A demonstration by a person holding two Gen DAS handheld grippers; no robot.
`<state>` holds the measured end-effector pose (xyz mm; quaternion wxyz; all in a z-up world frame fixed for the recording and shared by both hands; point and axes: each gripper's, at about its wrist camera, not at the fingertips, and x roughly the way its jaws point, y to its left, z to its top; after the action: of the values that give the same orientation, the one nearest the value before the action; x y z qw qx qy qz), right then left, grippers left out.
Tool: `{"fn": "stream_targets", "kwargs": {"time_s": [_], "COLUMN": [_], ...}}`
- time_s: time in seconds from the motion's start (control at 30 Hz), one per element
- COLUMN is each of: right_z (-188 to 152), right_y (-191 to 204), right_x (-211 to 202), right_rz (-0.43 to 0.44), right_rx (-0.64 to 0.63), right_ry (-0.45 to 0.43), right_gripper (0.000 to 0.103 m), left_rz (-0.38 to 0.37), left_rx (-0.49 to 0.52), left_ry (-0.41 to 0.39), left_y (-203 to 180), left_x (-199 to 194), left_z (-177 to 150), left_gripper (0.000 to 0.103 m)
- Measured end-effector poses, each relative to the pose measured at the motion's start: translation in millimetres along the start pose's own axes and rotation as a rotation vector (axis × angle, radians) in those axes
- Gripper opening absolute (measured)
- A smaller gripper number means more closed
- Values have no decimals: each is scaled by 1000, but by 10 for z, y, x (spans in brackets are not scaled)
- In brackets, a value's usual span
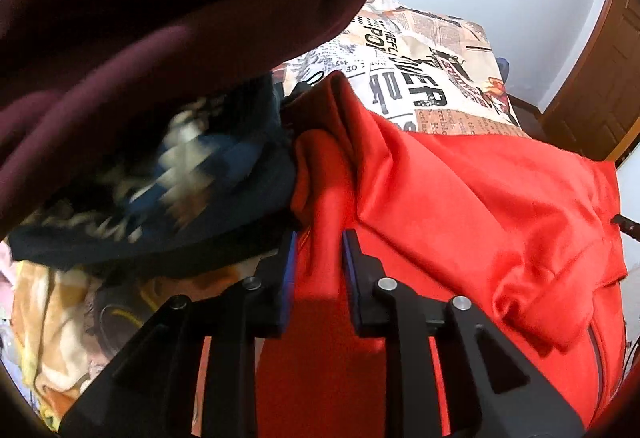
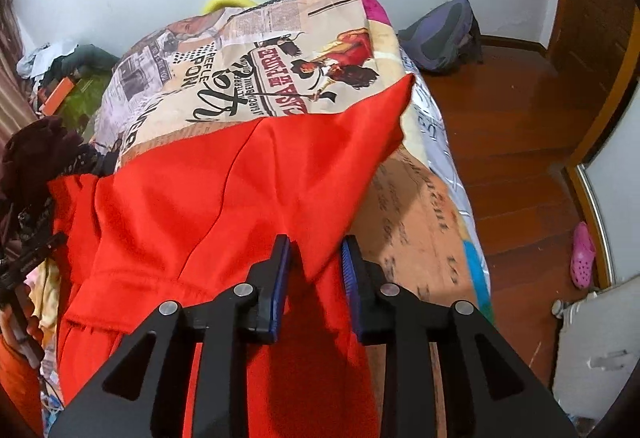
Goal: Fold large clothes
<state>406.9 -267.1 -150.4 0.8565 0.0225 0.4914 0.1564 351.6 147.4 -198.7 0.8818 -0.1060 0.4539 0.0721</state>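
A large red garment [image 1: 460, 205] lies spread over a bed with a newspaper-print cover [image 1: 420, 49]. In the left wrist view my left gripper [image 1: 320, 250] is open, with a fold of the red cloth running between its blue pads. In the right wrist view the red garment [image 2: 200, 197] stretches across the bed cover [image 2: 248, 69]. Its near edge passes between the pads of my right gripper [image 2: 316, 254], which is open, with a gap beside the cloth. The left gripper's black frame [image 2: 28, 266] shows at the left edge of the right wrist view.
A maroon garment [image 1: 160, 17] hangs close across the top left, above a dark blue patterned one [image 1: 200, 173]. More clothes are piled at the bed's left. On the wooden floor [image 2: 520, 141] to the right sit a backpack [image 2: 444, 37] and a pink shoe [image 2: 582, 256].
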Motion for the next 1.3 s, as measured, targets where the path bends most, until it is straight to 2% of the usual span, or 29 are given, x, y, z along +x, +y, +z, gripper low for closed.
{"fn": "stream_targets", "kwargs": {"time_s": [0.1,0.2,0.27,0.33,0.47,0.57,0.83,1.07,1.3], "right_z": [-110,-213,-272,-351,-486,-600,-1001,-1340,-1591], "right_y": [7,64,84,109,175,186,176,81,-34], "right_x": [-199,-408,-533,-680,-902,-978,-873,-810,-838], "right_rz": [11,-21,-31,-43,-100,-87,-93,-124,-110], "right_rx": [-14,-58,-72,-89,-110,-101,-70,-38,19], "right_ry": [-2,-27,-49,-83,-143,-143,-73,-3,53], "right_gripper": [24,25,30,45,46,46,46,46,46], "left_rz": [13,29,33,37,52,52,92,35,-70], "left_rx": [24,42,40,36,43,44,51,17,-43], "left_ry": [5,7,-2,-15,-26,-14,62,145,209], "left_y": [46,70,119,196,331,416,653,716,662], "left_x": [-167,-333,-483,-640,-924,-1027,-1081,-1028,-866], "left_z": [-98,-169,-221,-268,-391,-528,-904,-1311,-1597], "left_gripper": [22,23,31,38,48,51,51,51,51]}}
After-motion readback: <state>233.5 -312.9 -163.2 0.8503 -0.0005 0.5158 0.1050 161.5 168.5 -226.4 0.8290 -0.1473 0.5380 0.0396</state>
